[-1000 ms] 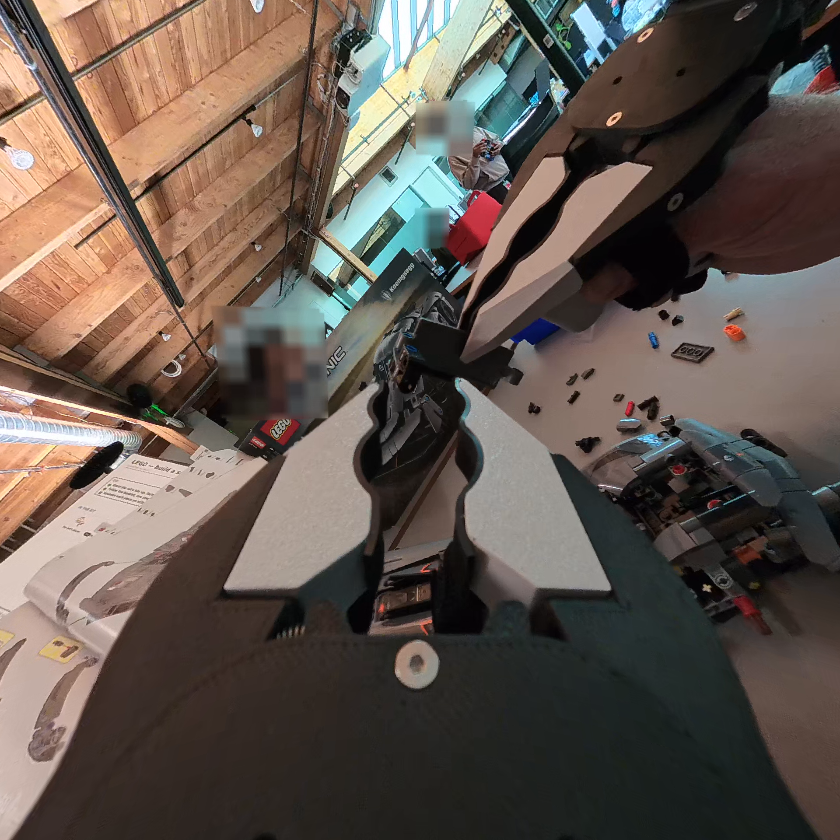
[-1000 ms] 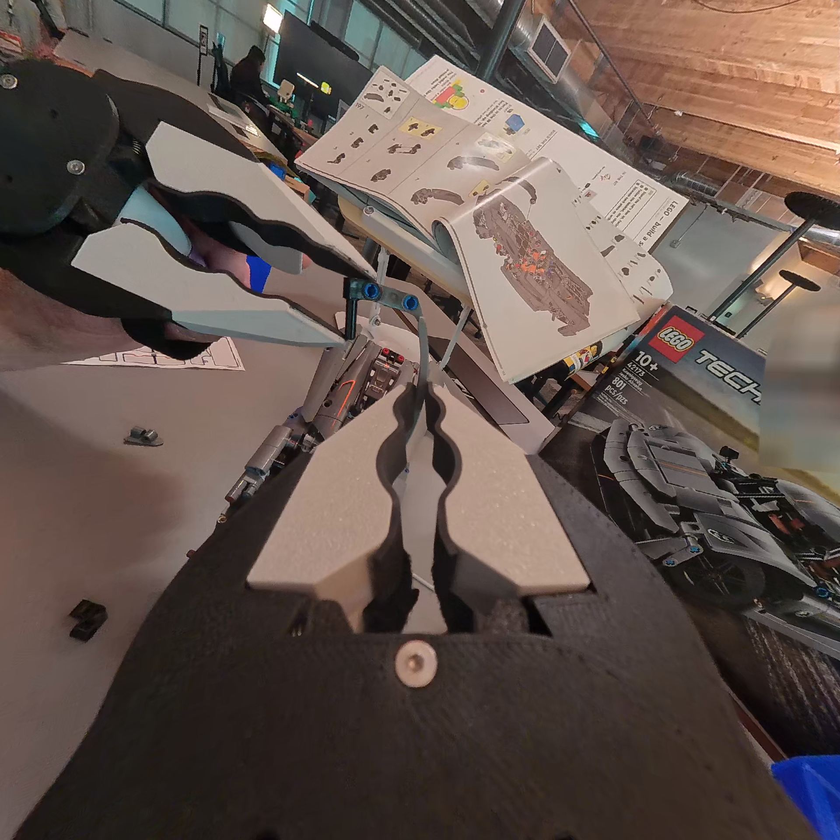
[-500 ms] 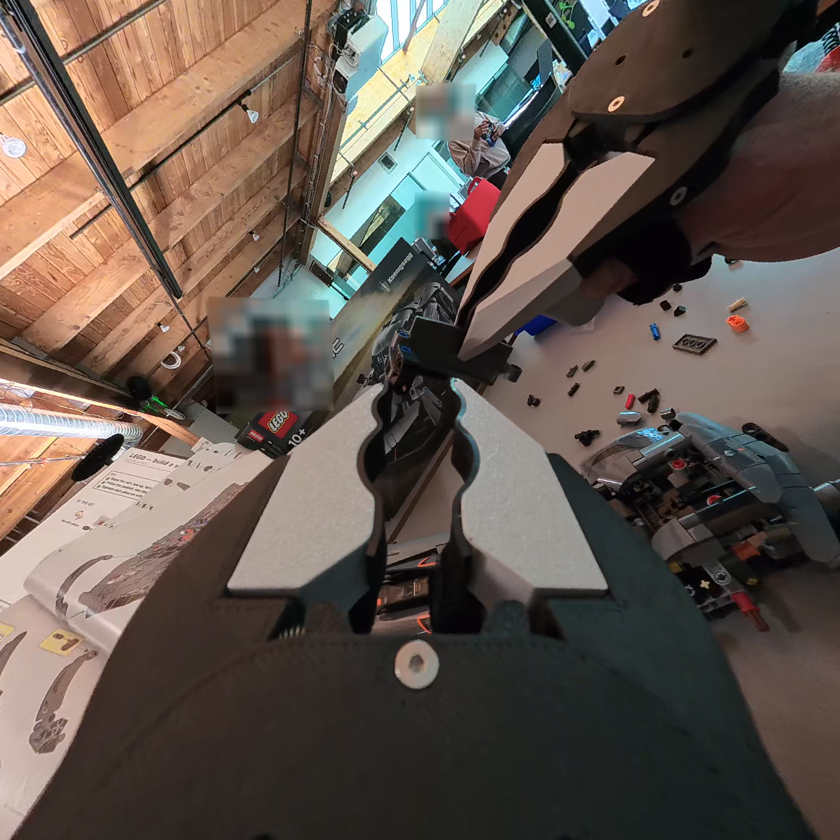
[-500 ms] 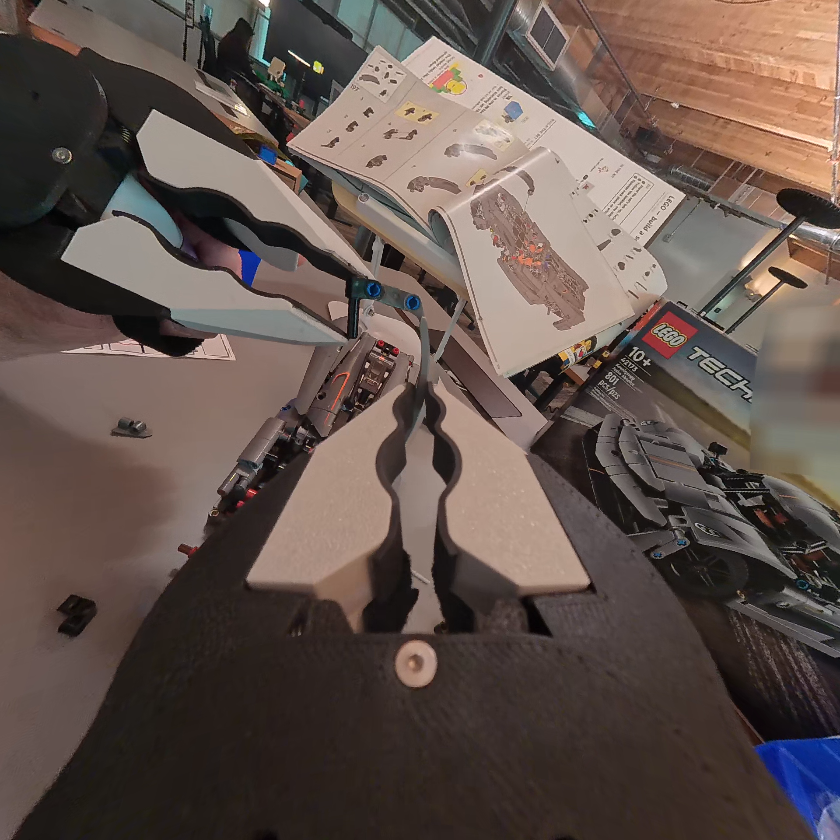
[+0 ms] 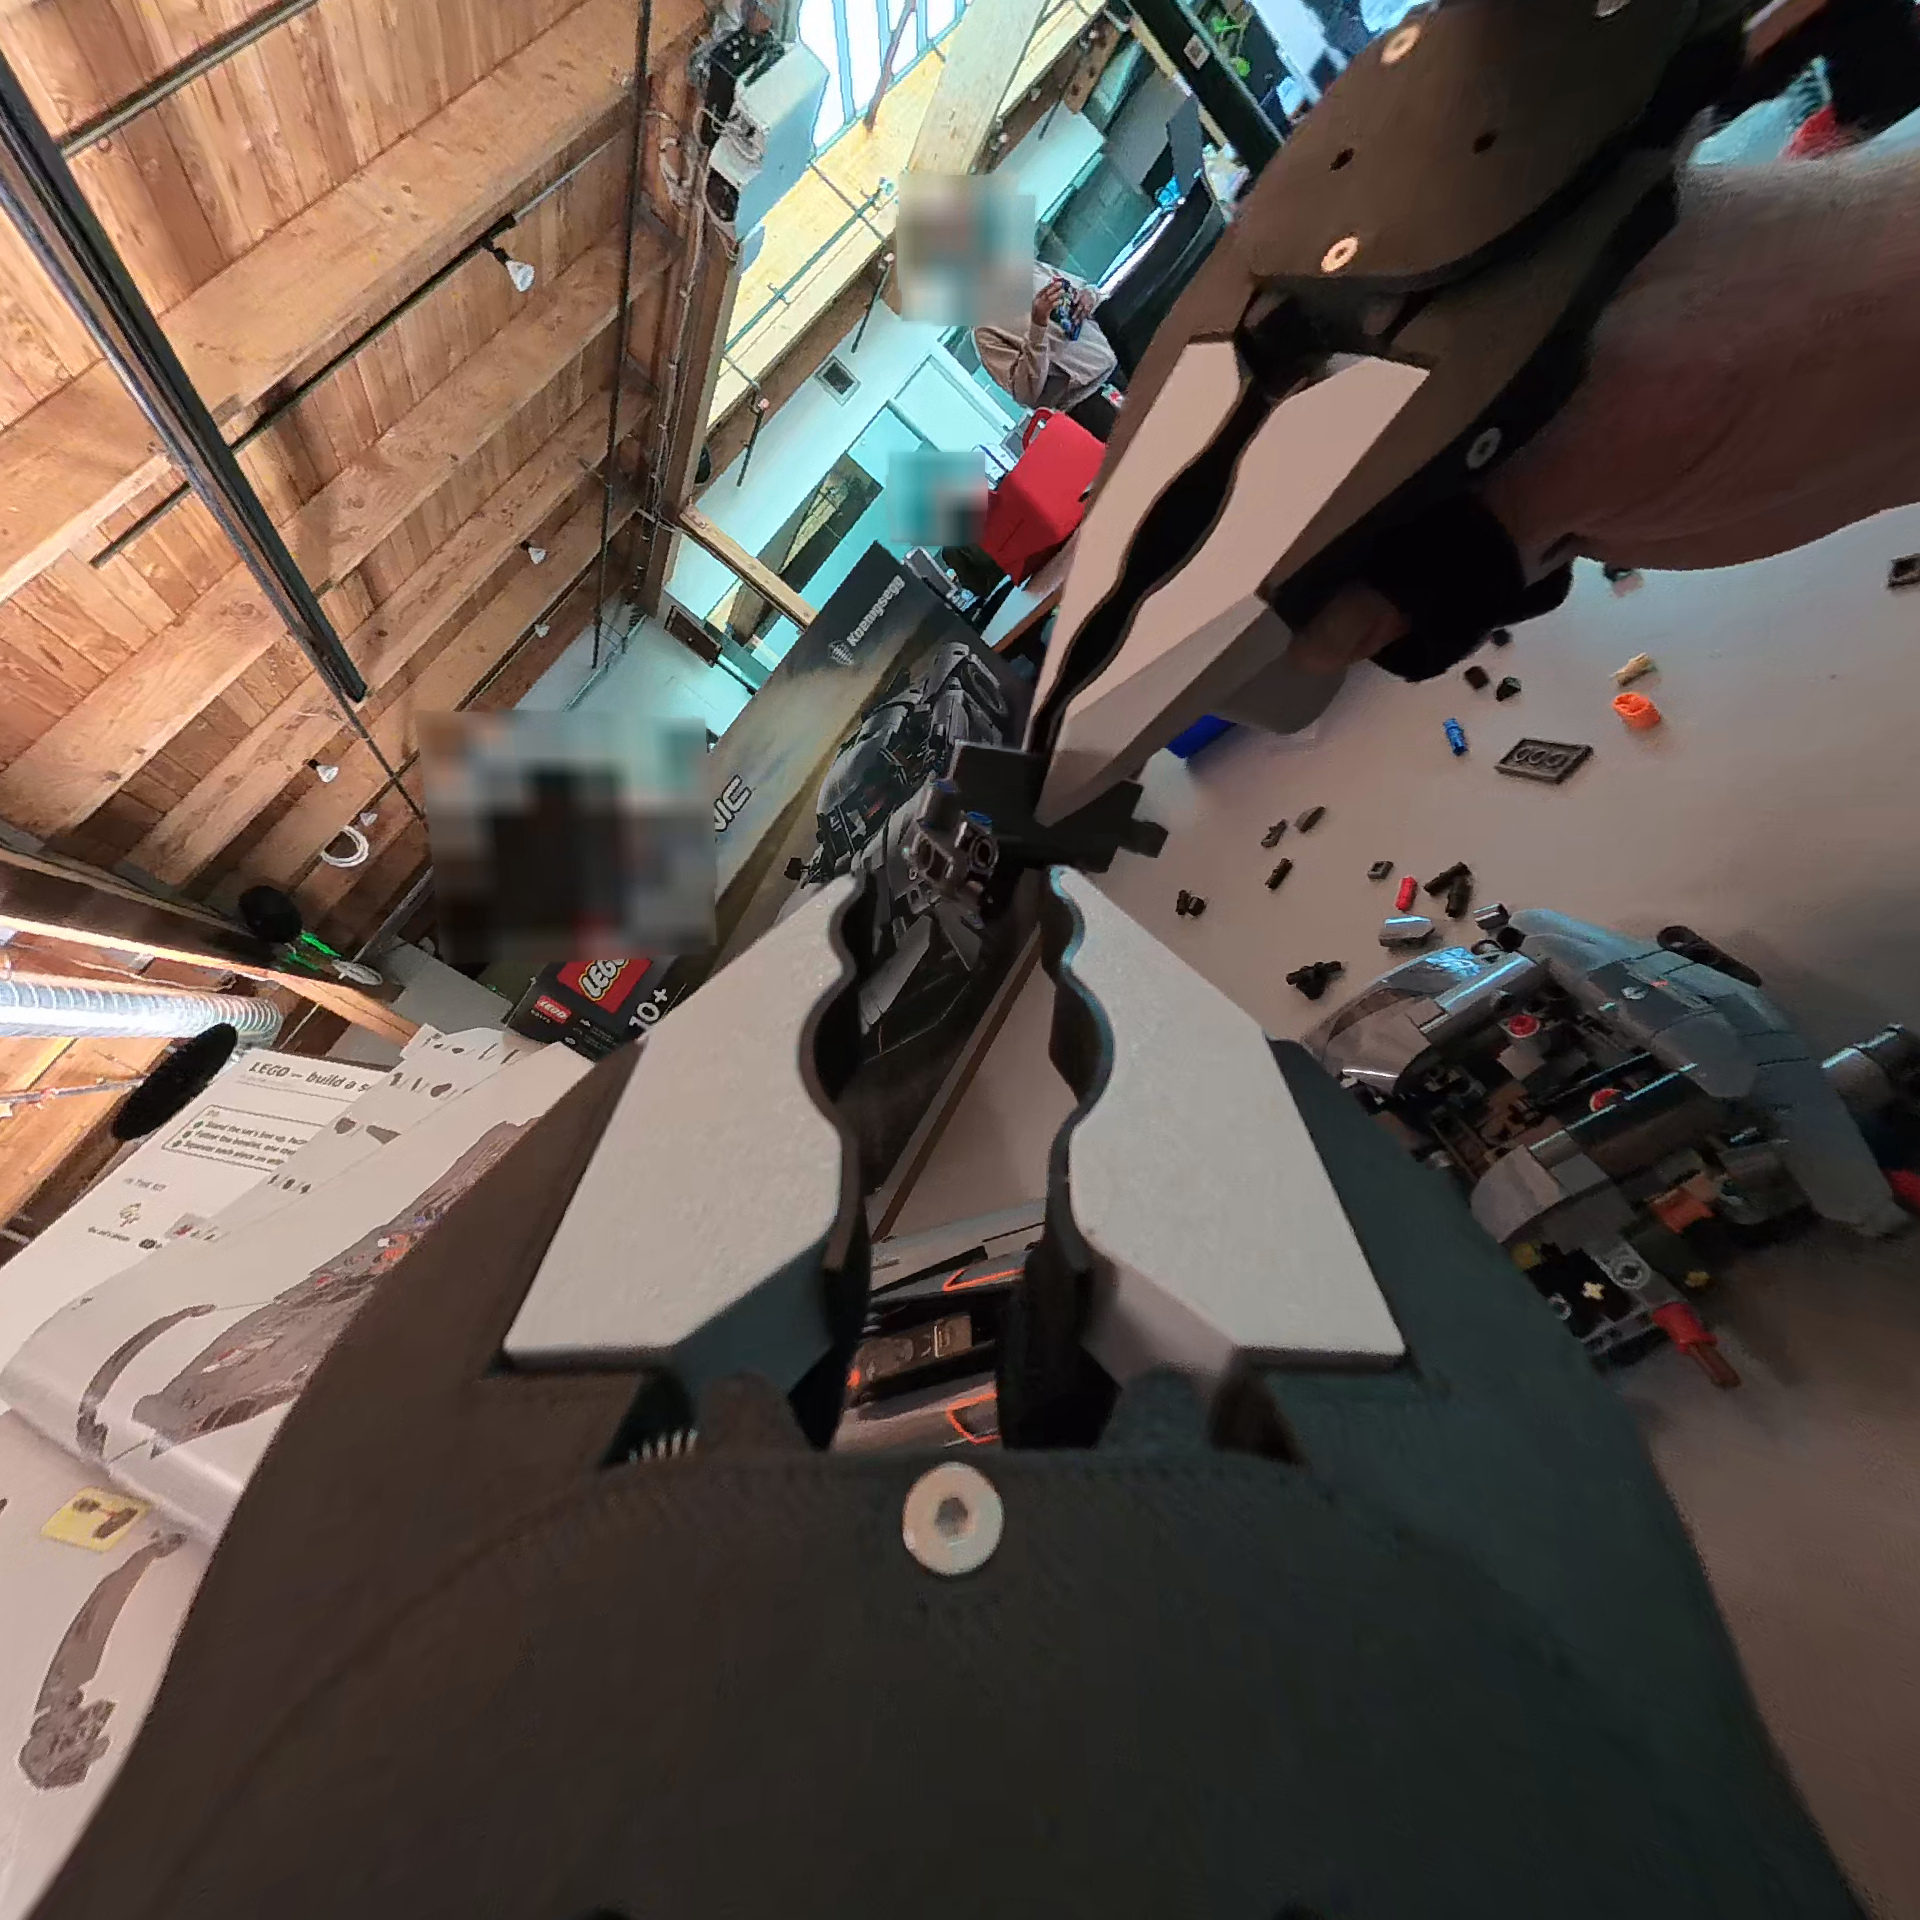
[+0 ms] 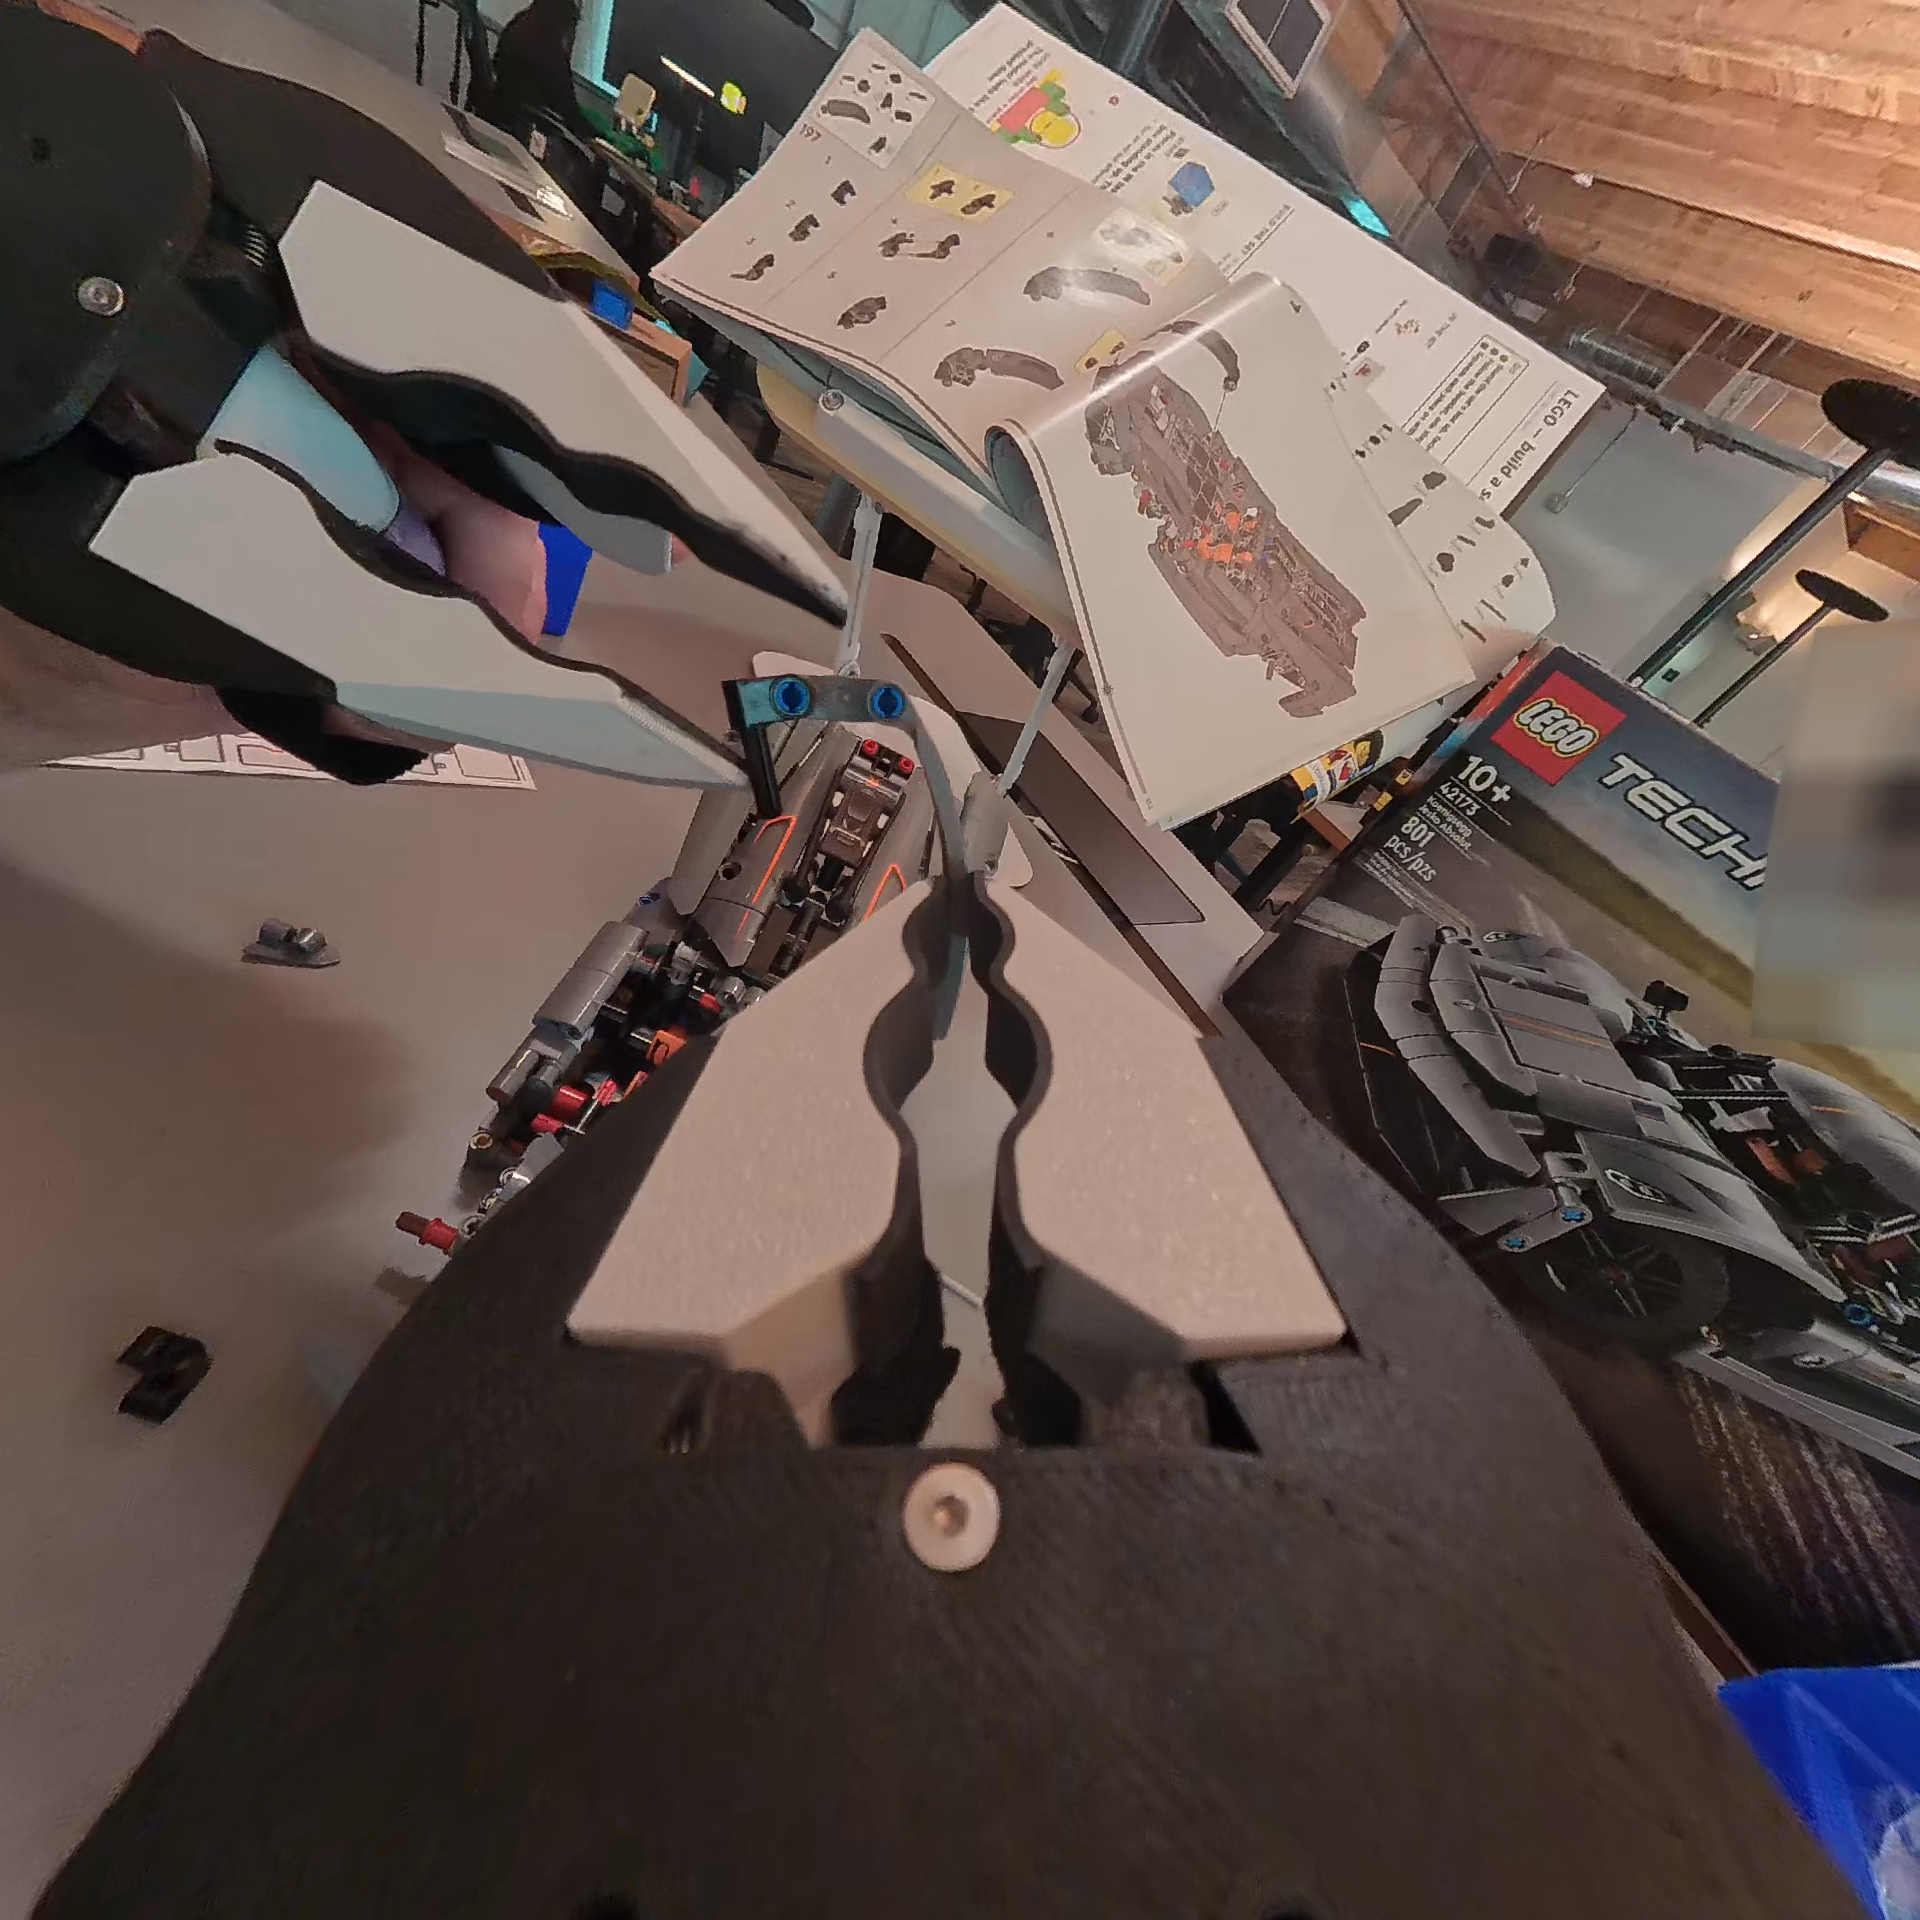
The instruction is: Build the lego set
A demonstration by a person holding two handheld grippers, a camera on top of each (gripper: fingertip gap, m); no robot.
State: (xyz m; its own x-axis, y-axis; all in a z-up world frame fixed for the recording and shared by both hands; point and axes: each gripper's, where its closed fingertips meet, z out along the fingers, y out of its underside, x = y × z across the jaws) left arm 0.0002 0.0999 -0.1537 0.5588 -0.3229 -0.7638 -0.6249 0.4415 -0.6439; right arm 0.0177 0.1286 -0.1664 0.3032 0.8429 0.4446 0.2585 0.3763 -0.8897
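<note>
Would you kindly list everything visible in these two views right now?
Car: one, grey, on the table below the grippers.
Part: one, grey and black with blue pins, in the air.
Loose pieces: many, mostly black, scattered on the table.
Manual: one, white, open on a stand.
Box: one, dark, beside the car.
Table: one, grey.
Left gripper: grey fingers, open, at the part.
Right gripper: grey fingers, shut on the part.
</note>
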